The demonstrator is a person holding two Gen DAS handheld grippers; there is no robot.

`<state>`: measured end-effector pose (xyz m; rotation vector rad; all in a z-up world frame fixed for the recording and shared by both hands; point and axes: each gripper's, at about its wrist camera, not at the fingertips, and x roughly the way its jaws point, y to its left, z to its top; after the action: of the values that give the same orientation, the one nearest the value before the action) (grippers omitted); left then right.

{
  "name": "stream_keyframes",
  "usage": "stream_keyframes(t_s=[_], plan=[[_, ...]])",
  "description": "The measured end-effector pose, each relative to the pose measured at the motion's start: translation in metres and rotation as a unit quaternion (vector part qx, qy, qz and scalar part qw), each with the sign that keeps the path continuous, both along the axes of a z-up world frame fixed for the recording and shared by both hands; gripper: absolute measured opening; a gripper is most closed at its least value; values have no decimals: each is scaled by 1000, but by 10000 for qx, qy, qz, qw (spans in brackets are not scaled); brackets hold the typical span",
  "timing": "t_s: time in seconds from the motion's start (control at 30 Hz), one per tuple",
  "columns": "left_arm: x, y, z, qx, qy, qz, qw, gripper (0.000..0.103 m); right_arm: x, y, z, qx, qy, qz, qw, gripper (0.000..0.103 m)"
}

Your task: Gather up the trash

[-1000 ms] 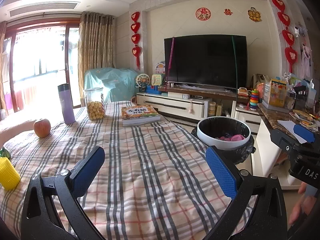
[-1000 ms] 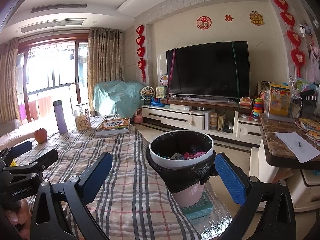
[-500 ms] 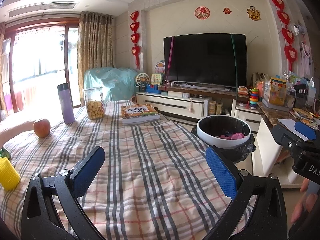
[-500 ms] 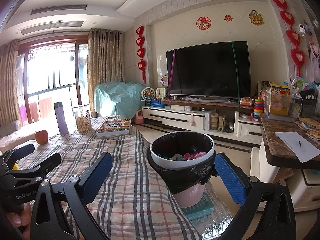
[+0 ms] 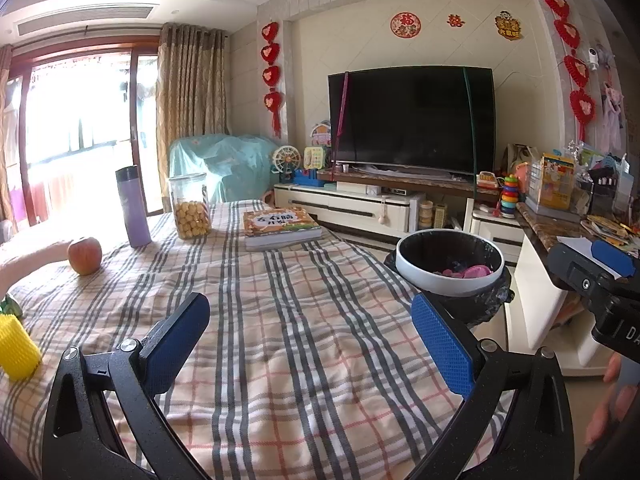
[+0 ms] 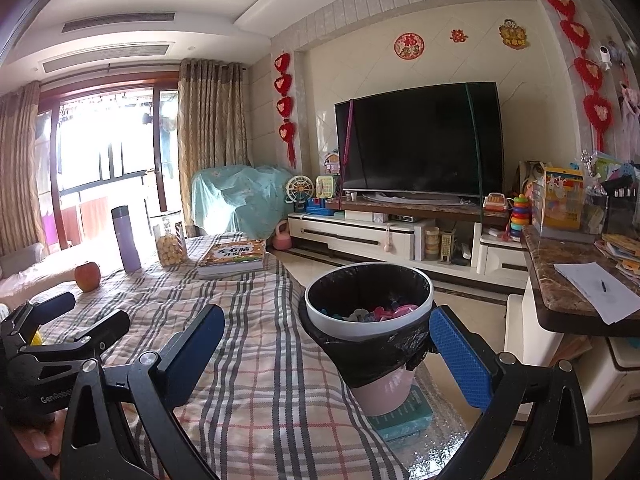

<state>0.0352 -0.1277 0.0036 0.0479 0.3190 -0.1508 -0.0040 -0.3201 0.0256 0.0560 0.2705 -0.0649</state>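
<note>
A pink trash bin (image 6: 370, 320) with a white rim and black liner stands on the floor by the right edge of a plaid-covered table (image 6: 256, 360); pink and grey scraps lie inside it. The bin also shows in the left wrist view (image 5: 450, 266). My left gripper (image 5: 310, 344) is open and empty above the cloth (image 5: 280, 320). My right gripper (image 6: 326, 354) is open and empty, just in front of the bin. Each gripper shows in the other's view: the left one (image 6: 68, 324), the right one (image 5: 600, 268).
On the cloth stand an apple (image 5: 85, 255), a purple flask (image 5: 133, 208), a jar of snack balls (image 5: 190, 212), a book (image 5: 280, 226) and a yellow spiky object (image 5: 16, 346). A TV stand (image 6: 400, 236) and a cluttered marble counter (image 6: 576, 276) lie beyond.
Both grippers have drifted slightly, so the bin sits a little lower and nearer in the left view. Both stay open and empty.
</note>
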Motion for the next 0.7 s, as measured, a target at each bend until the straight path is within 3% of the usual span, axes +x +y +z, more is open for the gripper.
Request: stream_keyframes(t_s=[0.7], plan=[[3,1,-1,43,50,26,10000,103,2,2,0,93,19,89,9999,103]])
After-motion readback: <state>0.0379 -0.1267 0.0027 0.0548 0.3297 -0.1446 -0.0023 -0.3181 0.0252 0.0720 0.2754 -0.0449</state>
